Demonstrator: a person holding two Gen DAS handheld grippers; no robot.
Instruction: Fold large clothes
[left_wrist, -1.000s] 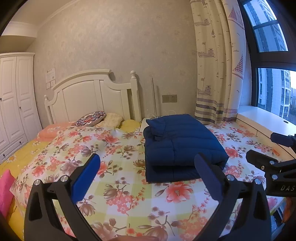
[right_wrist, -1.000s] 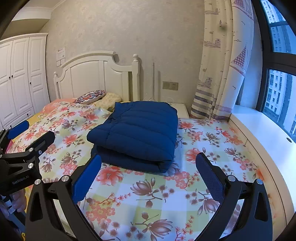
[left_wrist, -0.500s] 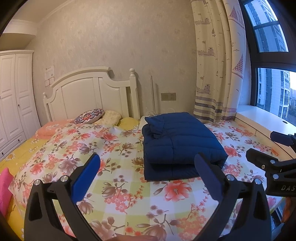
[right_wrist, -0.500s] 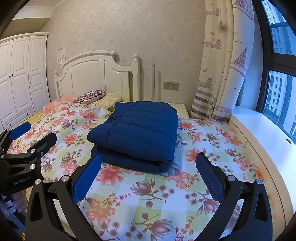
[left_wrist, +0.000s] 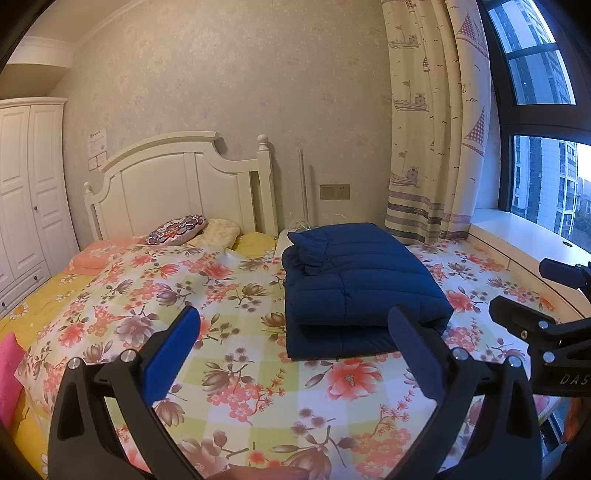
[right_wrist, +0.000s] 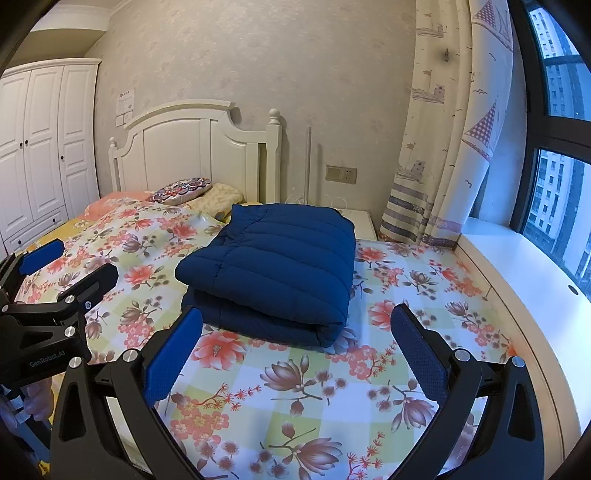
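Note:
A dark blue puffer jacket (left_wrist: 354, 280) lies folded into a thick rectangle on the flowered bedspread (left_wrist: 184, 280), toward the headboard on the window side. My left gripper (left_wrist: 293, 321) hovers open above the foot half of the bed, short of the jacket and holding nothing. In the right wrist view the same jacket (right_wrist: 280, 258) sits just beyond my right gripper (right_wrist: 297, 317), which is also open and empty. Each gripper appears in the other's view: the right one (left_wrist: 535, 295) at the right edge, the left one (right_wrist: 81, 260) at the left edge.
A white headboard (left_wrist: 177, 184) and pillows (left_wrist: 177, 230) stand at the far end. A patterned curtain (left_wrist: 432, 147), a white window ledge (right_wrist: 517, 280) and a window run along the right. A white wardrobe (right_wrist: 40, 147) is on the left, and a nightstand (right_wrist: 360, 221) sits behind the jacket.
Both grippers stay open and nearly still. The left wrist view has drifted slightly. The jacket has not moved.

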